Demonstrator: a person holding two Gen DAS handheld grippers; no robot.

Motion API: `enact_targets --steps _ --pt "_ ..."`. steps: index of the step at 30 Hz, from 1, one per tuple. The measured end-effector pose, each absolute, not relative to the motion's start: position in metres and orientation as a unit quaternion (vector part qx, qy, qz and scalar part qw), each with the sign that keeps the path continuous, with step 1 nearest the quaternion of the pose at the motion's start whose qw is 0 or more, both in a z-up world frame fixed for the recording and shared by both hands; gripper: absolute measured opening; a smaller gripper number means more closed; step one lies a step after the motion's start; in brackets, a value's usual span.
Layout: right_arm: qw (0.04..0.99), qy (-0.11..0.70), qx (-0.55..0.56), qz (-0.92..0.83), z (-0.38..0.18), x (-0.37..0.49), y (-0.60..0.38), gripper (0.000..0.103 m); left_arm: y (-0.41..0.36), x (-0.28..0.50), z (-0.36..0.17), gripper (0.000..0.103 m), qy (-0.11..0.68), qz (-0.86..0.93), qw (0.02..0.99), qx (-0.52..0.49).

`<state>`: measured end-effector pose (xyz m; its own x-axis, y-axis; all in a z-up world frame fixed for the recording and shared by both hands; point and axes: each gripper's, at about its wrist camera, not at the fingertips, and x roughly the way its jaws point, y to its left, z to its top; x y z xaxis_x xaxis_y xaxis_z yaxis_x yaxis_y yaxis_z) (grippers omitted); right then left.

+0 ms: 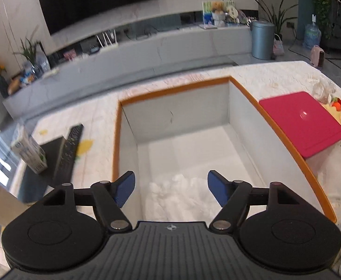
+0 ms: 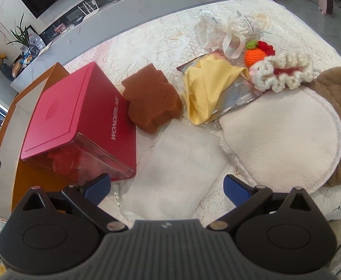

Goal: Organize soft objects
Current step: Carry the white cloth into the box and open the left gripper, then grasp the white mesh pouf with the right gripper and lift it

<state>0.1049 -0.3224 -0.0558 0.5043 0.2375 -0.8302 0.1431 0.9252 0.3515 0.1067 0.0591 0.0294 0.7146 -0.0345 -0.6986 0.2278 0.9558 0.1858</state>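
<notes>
Left gripper point(image 1: 170, 187) jaws wide apart, nothing between them, poised over the orange-rimmed bin point(image 1: 284, 130). A white fluffy item point(image 1: 182, 198) lies on the bin floor at lower centre of the left wrist view, just below the pads.

Right gripper point(image 2: 167, 187) also spread, empty, above a white cloth point(image 2: 177, 170) in the lower middle of its frame.

Risks, as judged:
- Cloth is thin and flat on the lace-covered tabletop point(image 2: 135, 44); a shallow pinch may catch the lace with it, or slip off.
- Red box point(image 2: 77, 116) sits just left of the cloth, propped on the bin rim; a left finger could nudge it.

Remaining soft things, upper right of the right view: brown sponge point(image 2: 151, 100), yellow cloth point(image 2: 205, 88), crocheted carrot point(image 2: 254, 57), white ruffled knit point(image 2: 284, 72), cream pad point(image 2: 280, 140). All limp or compressible, crowded, some overlapping.
</notes>
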Motion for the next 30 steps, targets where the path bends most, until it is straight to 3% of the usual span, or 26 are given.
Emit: enact_targets --steps 13,18,26,30 --pt "0.838 0.507 0.203 0.009 -0.059 0.114 -0.311 0.101 0.068 0.101 0.081 0.089 0.276 -0.008 0.961 0.012" --pt "0.840 0.518 0.162 -0.008 -0.069 0.123 -0.289 0.101 0.077 0.097 0.063 0.089 0.270 -0.001 0.960 -0.074" --pt "0.846 0.523 0.075 -0.076 -0.093 0.127 -0.273 0.100 0.093 0.092 0.024 0.089 0.288 -0.020 0.950 -0.121" --pt "0.838 0.531 0.121 -0.045 -0.100 0.129 -0.279 0.101 0.099 0.091 0.019 0.089 0.290 -0.014 0.946 -0.142"
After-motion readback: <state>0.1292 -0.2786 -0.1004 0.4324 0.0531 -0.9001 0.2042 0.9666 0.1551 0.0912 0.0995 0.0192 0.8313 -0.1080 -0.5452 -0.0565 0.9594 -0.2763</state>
